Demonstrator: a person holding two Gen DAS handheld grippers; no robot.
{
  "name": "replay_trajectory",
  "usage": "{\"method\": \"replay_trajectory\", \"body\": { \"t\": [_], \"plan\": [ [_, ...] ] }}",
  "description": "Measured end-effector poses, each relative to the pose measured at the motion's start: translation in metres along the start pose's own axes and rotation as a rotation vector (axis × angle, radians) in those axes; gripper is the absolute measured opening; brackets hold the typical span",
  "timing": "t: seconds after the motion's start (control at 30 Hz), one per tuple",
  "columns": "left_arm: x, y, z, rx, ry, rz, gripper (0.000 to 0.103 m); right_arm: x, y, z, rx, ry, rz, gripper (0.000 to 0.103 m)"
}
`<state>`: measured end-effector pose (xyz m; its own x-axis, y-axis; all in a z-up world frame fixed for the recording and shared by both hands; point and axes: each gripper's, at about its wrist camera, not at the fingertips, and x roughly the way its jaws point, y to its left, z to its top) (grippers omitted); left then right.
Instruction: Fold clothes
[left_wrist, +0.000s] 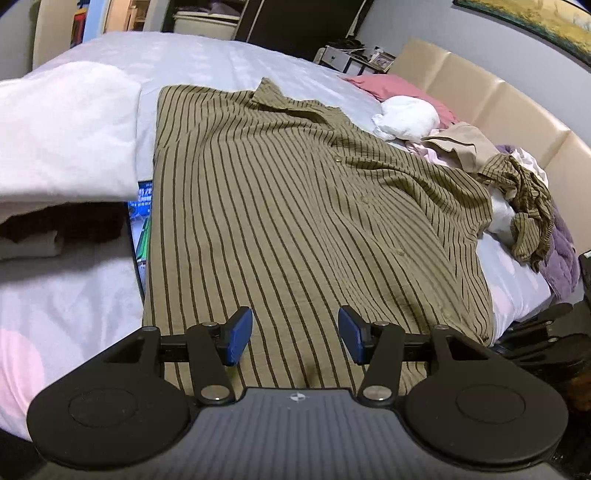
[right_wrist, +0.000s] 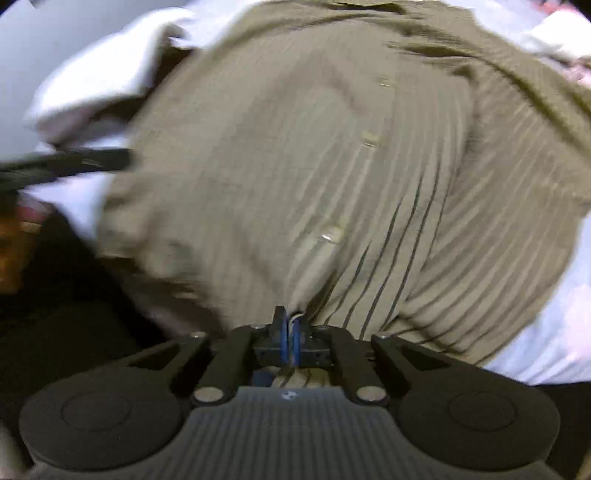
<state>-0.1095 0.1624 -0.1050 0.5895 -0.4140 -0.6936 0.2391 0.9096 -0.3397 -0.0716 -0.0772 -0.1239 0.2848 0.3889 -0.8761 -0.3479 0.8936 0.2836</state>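
Ahead of my left gripper (left_wrist: 295, 334) the olive-green button-up shirt with thin dark stripes (left_wrist: 295, 192) lies spread front-up on the pale bed sheet (left_wrist: 221, 59), collar at the far end, hem just under my blue pads. That gripper is released, jaws wide apart, hovering over the hem with nothing between them.

My right gripper (right_wrist: 290, 332) is clenched on a pinch of the same shirt's hem edge; the cloth bunches right at the fingertips and fans away from them. Its view is smeared, so I cannot tell how much fabric sits in the bite.

The far right sleeve (left_wrist: 524, 206) lies crumpled on the heap of other clothes (left_wrist: 461, 147) near the beige padded headboard (left_wrist: 480, 96). My worry is that pulling from one hem point alone would drag the body askew and wrinkle the placket, and the sleeve could snag on that heap. A shallow pinch could also slip free mid-lift.
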Motion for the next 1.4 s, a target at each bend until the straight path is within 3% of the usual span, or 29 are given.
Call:
{"method": "replay_trajectory", "body": {
  "t": [0.1,0.17,0.2,0.3,0.43,0.5,0.73,0.87,0.97,1.0,1.03,1.07,1.1,1.13,1.17,1.2,1.3,1.4],
  "plan": [
    [0.0,0.004,0.0,-0.015,-0.003,0.0,0.049,-0.02,0.009,0.003,-0.005,-0.021,0.126,0.004],
    [-0.001,0.007,0.0,-0.021,-0.005,0.005,0.049,-0.022,0.008,0.003,0.0,-0.026,0.145,0.004],
    [-0.002,0.009,0.0,-0.024,-0.003,0.012,0.049,-0.016,0.005,0.001,0.002,-0.012,0.129,0.005],
    [-0.003,0.015,-0.002,-0.036,0.003,0.034,0.049,0.006,-0.005,-0.007,0.004,0.062,0.053,0.02],
    [-0.012,0.025,-0.009,-0.024,0.029,0.096,0.05,-0.009,-0.03,-0.01,0.059,0.032,0.08,0.043],
    [-0.014,0.032,-0.015,-0.029,0.045,0.13,0.05,-0.021,-0.058,-0.016,0.129,0.006,0.014,0.045],
    [-0.008,0.059,-0.025,-0.13,0.099,0.127,0.05,-0.062,-0.155,-0.034,0.371,-0.088,-0.219,0.051],
    [-0.002,0.06,-0.021,-0.144,0.12,0.126,0.051,-0.056,-0.158,-0.039,0.38,-0.098,-0.207,0.053],
    [-0.001,0.056,-0.017,-0.132,0.13,0.129,0.051,-0.048,-0.155,-0.042,0.373,-0.102,-0.182,0.047],
    [-0.001,0.054,-0.016,-0.117,0.134,0.136,0.051,-0.045,-0.153,-0.043,0.37,-0.103,-0.173,0.036],
    [0.0,0.052,-0.016,-0.101,0.137,0.142,0.051,-0.043,-0.152,-0.044,0.368,-0.104,-0.165,0.013],
    [0.001,0.049,-0.016,-0.087,0.142,0.149,0.051,-0.04,-0.151,-0.045,0.365,-0.105,-0.156,0.005],
    [0.002,0.047,-0.016,-0.07,0.147,0.162,0.047,-0.037,-0.15,-0.046,0.363,-0.106,-0.148,0.005],
    [0.003,0.045,-0.016,-0.052,0.151,0.177,0.023,-0.039,-0.151,-0.047,0.359,-0.11,-0.154,0.004],
    [0.003,0.044,-0.016,-0.034,0.156,0.193,0.006,-0.046,-0.155,-0.048,0.354,-0.116,-0.176,0.003],
    [0.002,0.046,-0.016,-0.047,0.153,0.182,0.0,-0.053,-0.159,-0.05,0.349,-0.123,-0.199,0.003],
    [-0.006,0.057,-0.012,-0.119,0.131,0.133,0.0,-0.074,-0.171,-0.053,0.333,-0.144,-0.266,0.002],
    [-0.016,0.059,-0.008,-0.122,0.11,0.145,0.0,-0.096,-0.183,-0.057,0.317,-0.164,-0.334,0.002]
  ]
}}
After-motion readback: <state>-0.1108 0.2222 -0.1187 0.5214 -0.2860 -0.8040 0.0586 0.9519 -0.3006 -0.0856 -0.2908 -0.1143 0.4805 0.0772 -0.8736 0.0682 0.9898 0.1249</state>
